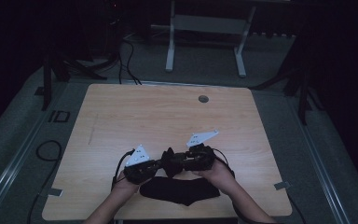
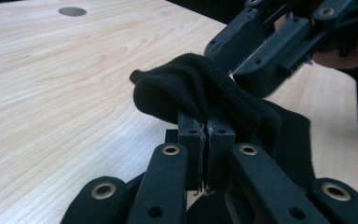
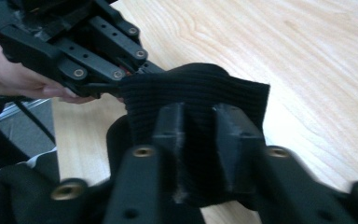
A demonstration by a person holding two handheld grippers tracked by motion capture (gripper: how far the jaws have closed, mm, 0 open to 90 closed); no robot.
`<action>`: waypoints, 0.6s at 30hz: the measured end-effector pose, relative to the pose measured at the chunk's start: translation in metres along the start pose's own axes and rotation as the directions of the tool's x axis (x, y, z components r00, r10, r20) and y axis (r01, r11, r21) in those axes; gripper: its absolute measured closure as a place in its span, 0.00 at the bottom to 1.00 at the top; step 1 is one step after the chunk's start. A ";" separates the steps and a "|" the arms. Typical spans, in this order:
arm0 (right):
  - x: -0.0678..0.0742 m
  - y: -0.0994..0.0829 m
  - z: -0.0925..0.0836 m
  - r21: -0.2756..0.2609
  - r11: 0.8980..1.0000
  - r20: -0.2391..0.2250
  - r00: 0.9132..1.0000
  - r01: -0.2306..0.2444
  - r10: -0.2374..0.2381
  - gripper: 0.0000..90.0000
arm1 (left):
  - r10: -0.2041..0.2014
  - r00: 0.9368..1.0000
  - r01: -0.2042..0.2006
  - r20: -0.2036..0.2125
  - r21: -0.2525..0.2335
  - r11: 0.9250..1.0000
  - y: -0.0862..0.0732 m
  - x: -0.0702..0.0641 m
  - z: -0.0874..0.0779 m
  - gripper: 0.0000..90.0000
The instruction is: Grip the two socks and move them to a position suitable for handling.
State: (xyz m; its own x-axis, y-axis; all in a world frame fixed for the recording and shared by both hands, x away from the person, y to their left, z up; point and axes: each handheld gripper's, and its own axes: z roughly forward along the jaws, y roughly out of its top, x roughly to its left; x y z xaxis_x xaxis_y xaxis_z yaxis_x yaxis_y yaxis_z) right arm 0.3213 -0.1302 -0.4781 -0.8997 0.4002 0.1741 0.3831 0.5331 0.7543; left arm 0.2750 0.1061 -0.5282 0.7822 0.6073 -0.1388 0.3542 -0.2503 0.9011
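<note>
Looking down and forward from above onto the wooden table (image 1: 168,116); riding close behind each gripper's jaws, sharing the black cloth (image 2: 200,88).

black cloth (image 3: 191,93) between hand-held gripper (image 3: 207,140) jaws

A light wood-grain table (image 1: 121,121) is seen, with a small round grey grommet hole (image 1: 203,99) set near its far edge. Well apart from the hole, close to the near edge, a black piece of cloth (image 1: 182,190) is laid flat on the tabletop; it may be a sock, though the dim picture leaves this uncertain.
</note>
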 end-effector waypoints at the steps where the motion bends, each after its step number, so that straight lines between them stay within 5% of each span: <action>1: 0.000 -0.001 -0.001 -0.007 1.000 0.015 1.000 0.000 0.000 1.00 | 0.000 1.000 0.000 0.000 0.000 1.000 0.000 0.000 0.000 0.98; 7: 0.000 -0.003 -0.005 -0.016 1.000 0.015 1.000 0.010 -0.010 1.00 | -0.027 1.000 0.027 -0.002 -0.012 1.000 0.001 0.002 -0.002 0.98; 9: 0.002 -0.005 0.000 0.011 1.000 0.006 1.000 0.013 -0.013 0.76 | -0.036 0.999 0.036 -0.001 -0.008 0.999 0.001 0.002 0.000 0.98; 10: 0.002 -0.005 0.000 0.011 1.000 0.006 1.000 0.013 -0.013 0.76 | -0.036 0.999 0.036 -0.001 -0.008 0.999 0.001 0.002 0.000 0.98; 12: 0.004 -0.009 0.009 0.052 0.998 -0.006 1.000 0.022 -0.021 0.59 | -0.041 0.999 0.041 -0.003 -0.004 0.999 0.000 0.002 0.001 0.98; 18: 0.011 -0.011 0.018 0.068 0.996 -0.015 0.999 0.049 -0.048 0.62 | -0.051 0.999 0.051 0.009 -0.006 0.999 0.001 0.000 0.004 0.98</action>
State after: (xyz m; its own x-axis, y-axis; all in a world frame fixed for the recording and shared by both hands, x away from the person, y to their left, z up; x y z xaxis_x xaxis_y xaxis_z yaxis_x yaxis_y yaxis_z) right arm 0.3116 -0.1182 -0.4956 -0.9200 0.3633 0.1472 0.3523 0.6017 0.7168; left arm 0.2774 0.1028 -0.5284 0.7678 0.6125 -0.1882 0.3906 -0.2145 0.8952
